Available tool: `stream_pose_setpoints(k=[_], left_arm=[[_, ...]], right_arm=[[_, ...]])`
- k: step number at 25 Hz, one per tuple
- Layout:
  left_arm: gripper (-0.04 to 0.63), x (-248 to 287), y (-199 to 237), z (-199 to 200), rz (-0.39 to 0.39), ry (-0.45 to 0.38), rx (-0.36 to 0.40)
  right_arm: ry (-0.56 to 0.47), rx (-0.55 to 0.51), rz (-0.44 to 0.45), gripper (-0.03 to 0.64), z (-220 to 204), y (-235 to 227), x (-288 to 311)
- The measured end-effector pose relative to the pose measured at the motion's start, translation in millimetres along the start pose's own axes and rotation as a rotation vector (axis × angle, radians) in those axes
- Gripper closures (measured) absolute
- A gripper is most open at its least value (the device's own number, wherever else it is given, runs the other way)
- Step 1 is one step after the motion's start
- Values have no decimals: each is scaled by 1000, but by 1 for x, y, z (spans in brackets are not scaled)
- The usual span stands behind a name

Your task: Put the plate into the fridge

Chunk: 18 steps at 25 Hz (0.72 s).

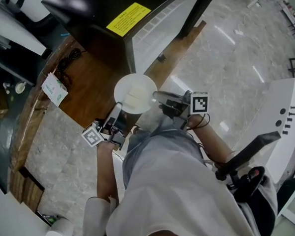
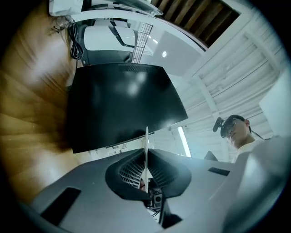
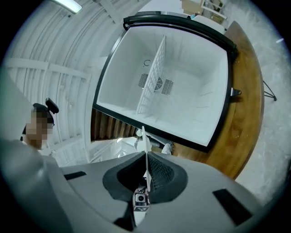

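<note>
At centre of the head view, thin white plate (image 1: 135, 93) hangs short of the open fridge (image 3: 195, 63), left hand-held gripper (image 1: 118, 110) and right hand-held gripper (image 1: 157, 96) each clamped on opposite rims; stiff, glossy, possibly ceramic, so likely slippery and breakable.

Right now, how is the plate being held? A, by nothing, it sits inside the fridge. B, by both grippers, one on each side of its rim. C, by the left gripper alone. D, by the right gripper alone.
B: the plate hangs between the left gripper and the right gripper, and each gripper view shows its thin rim pinched between closed jaws.
</note>
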<state>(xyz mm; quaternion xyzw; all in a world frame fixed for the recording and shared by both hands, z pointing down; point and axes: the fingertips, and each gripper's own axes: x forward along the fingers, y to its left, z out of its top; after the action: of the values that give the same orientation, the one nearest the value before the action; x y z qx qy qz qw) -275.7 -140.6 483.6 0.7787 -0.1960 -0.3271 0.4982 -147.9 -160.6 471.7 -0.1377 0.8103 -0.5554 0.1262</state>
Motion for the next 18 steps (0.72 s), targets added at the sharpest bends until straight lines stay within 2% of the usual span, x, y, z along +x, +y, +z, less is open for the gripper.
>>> stream_pose_setpoints(k=[3, 9, 13, 18], left_arm=[[559, 39, -7, -23, 12, -3, 35], [558, 149, -31, -79, 5, -27, 36], [558, 210, -17, -107, 55, 7, 99], [558, 262, 8, -124, 52, -26, 74]], right_arm=[[11, 16, 8, 592, 24, -3, -37], [-5, 56, 57, 594, 100, 1, -136], [-9, 48, 63, 594, 144, -10, -186], [-30, 63, 71, 594, 191, -35, -222]])
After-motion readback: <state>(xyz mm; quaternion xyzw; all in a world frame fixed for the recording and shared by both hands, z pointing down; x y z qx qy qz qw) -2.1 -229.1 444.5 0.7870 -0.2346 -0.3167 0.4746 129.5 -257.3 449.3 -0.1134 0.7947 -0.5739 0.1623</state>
